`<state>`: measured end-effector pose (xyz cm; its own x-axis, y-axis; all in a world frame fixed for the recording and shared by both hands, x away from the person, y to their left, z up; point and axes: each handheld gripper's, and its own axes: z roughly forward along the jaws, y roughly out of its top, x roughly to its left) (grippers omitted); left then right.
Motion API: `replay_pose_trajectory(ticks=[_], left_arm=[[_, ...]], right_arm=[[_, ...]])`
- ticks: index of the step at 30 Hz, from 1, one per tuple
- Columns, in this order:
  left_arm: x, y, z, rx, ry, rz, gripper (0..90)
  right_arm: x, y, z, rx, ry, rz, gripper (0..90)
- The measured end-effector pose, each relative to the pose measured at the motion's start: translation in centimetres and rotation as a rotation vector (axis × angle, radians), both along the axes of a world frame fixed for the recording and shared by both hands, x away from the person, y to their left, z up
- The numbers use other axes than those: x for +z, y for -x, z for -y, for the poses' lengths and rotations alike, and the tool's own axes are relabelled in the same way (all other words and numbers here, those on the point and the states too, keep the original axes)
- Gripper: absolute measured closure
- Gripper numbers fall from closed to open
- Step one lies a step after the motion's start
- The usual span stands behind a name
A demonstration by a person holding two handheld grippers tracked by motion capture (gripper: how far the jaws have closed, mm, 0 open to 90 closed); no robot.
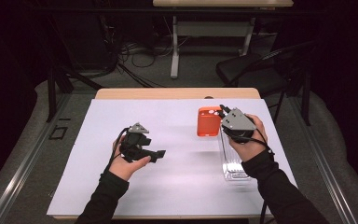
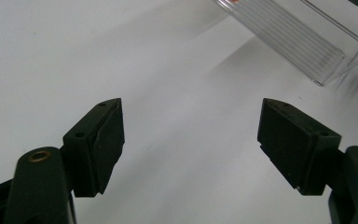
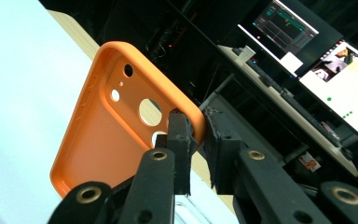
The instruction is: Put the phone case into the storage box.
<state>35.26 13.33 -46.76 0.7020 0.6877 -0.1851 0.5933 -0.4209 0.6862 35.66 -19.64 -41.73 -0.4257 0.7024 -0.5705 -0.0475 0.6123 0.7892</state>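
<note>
On my overhead feed, the table [image 1: 168, 186] is covered by a pale sheet, with its wooden far edge showing. My left gripper [image 1: 154, 154] is held over the left half of the table, lying roughly level and aimed to the right, with nothing between its jaws. My right gripper [image 1: 222, 111] sits at the right, gripping the edge of an orange phone case [image 1: 208, 122] that stands lifted above the sheet. Just below that hand, a clear plastic box [image 1: 233, 168] lies on the table near its right edge. Beyond the table I see a dark chair [image 1: 247, 70], tangled cables [image 1: 135, 56] on the floor, and the legs of another desk [image 1: 175, 46].
</note>
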Motion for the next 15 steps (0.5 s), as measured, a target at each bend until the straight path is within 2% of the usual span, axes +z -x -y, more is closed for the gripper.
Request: replay_pose_trajectory(ticks=[15], left_arm=[[0.0, -0.1, -0.4, 0.01, 0.011, -0.012, 23.5]], right_arm=[[0.7, -1.4, 2.5, -0.052, 0.003, 0.024, 81.4]])
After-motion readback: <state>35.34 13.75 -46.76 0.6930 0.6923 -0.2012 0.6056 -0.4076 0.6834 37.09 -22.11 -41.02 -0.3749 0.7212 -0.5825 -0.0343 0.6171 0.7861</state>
